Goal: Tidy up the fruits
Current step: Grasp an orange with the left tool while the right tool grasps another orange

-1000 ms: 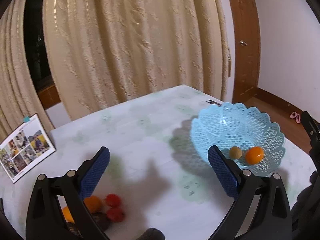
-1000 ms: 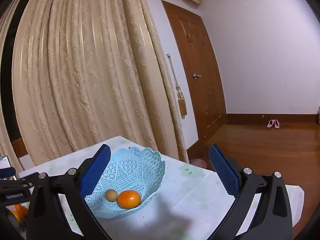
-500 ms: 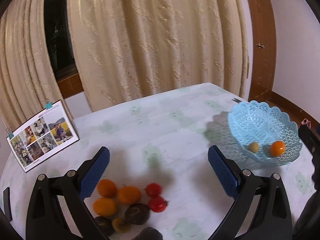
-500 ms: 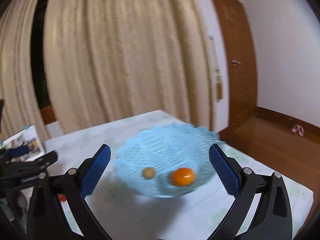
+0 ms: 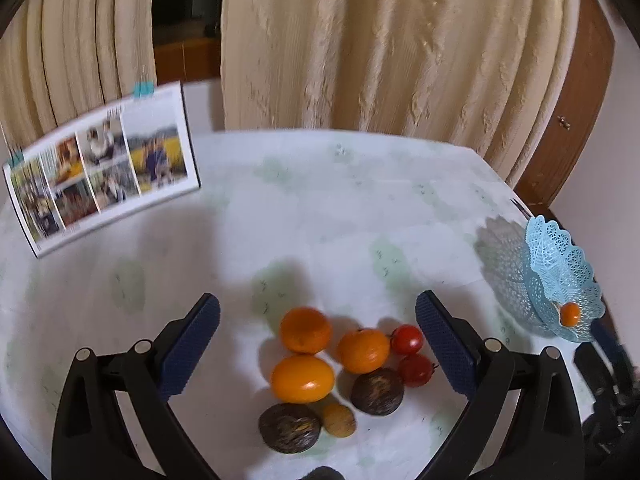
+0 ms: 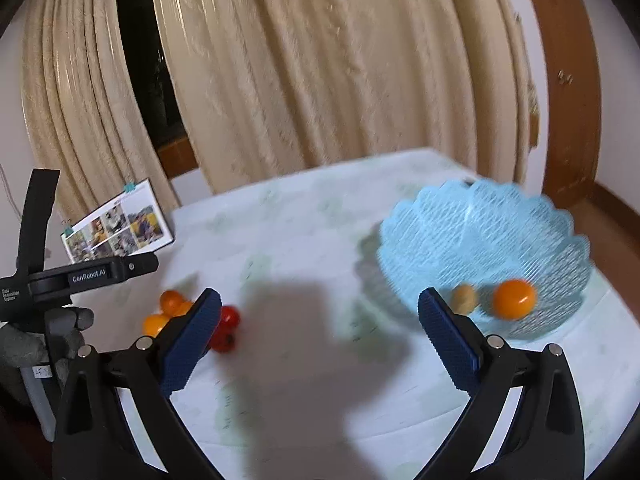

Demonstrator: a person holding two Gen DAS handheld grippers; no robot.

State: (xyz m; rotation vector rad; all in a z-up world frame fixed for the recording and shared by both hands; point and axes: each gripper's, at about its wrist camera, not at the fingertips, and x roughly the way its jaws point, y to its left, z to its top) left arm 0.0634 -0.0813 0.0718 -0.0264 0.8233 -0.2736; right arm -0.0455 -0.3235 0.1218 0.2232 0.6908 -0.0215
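Observation:
A cluster of fruit lies on the white tablecloth: three orange fruits (image 5: 306, 330), two red tomatoes (image 5: 407, 339), two dark wrinkled fruits (image 5: 377, 391) and a small tan one (image 5: 338, 419). My left gripper (image 5: 318, 350) hangs open above the cluster, holding nothing. The light blue lattice basket (image 6: 500, 236) stands at the right with an orange fruit (image 6: 514, 298) and a small tan fruit (image 6: 464, 298) inside. Empty and open, my right gripper (image 6: 320, 336) hovers over the table between the cluster (image 6: 228, 326) and the basket. The basket (image 5: 560, 276) shows at the right edge of the left wrist view.
A photo calendar (image 5: 104, 168) stands at the table's back left. Cream curtains (image 5: 360, 48) hang behind the table, a wooden door (image 6: 568, 80) at the right. A gloved hand (image 6: 44, 332) holds the left gripper's handle at the left of the right wrist view.
Both grippers swung left. The fruit cluster now sits between the left gripper's fingers, and the basket slid toward the right edge in both views. Both stay open.

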